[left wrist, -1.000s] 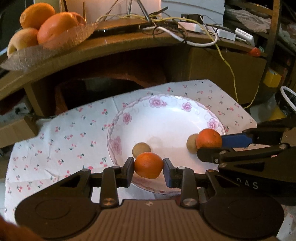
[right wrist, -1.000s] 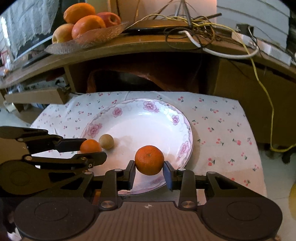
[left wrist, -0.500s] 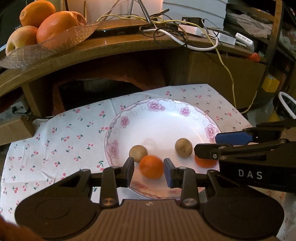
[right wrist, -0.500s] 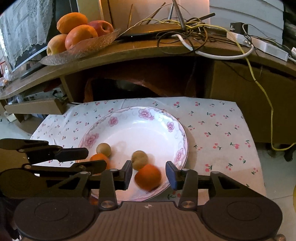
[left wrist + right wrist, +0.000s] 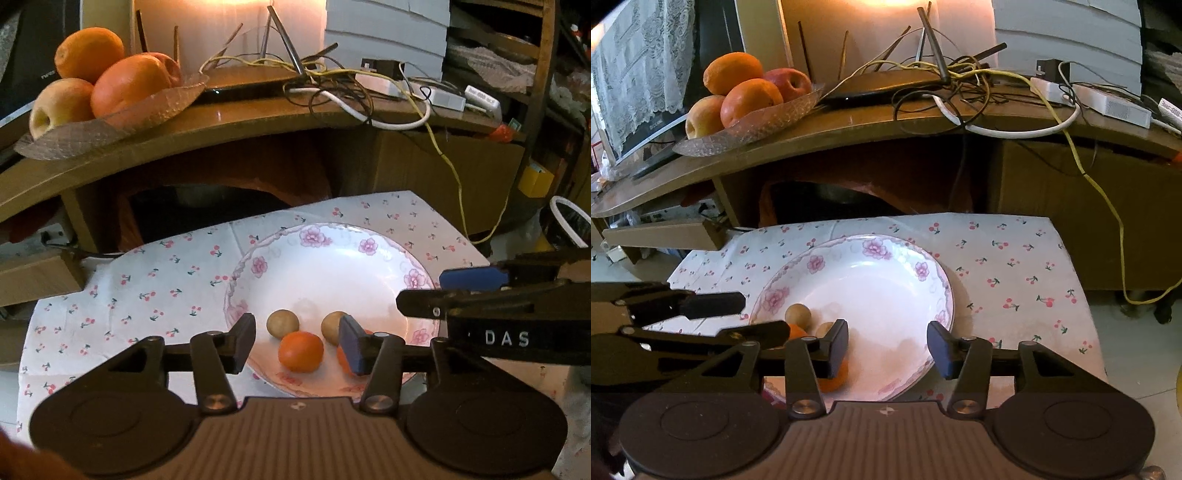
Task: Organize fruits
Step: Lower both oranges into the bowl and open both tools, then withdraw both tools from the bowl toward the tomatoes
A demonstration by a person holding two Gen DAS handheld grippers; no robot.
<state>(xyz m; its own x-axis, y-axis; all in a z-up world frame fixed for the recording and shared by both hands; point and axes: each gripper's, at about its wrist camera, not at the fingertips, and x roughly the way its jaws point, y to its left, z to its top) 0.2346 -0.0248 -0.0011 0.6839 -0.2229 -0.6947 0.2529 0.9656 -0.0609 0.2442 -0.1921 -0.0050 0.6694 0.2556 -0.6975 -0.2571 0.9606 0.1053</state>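
The counter [image 5: 155,291], under a cherry-print cloth, carries a white floral plate [image 5: 332,258]. Left tongs [image 5: 297,345] and right tongs [image 5: 888,345] both hang over the plate's six o'clock rim; each pair has just been opening and now stands apart, gripping nothing. In the left view one mandarin [image 5: 300,351] lies free on the plate between the fingers, a second mandarin [image 5: 343,360] at its three o'clock half hidden behind a pad. Two small tan fruits [image 5: 282,323] sit at twelve o'clock of the mandarins.
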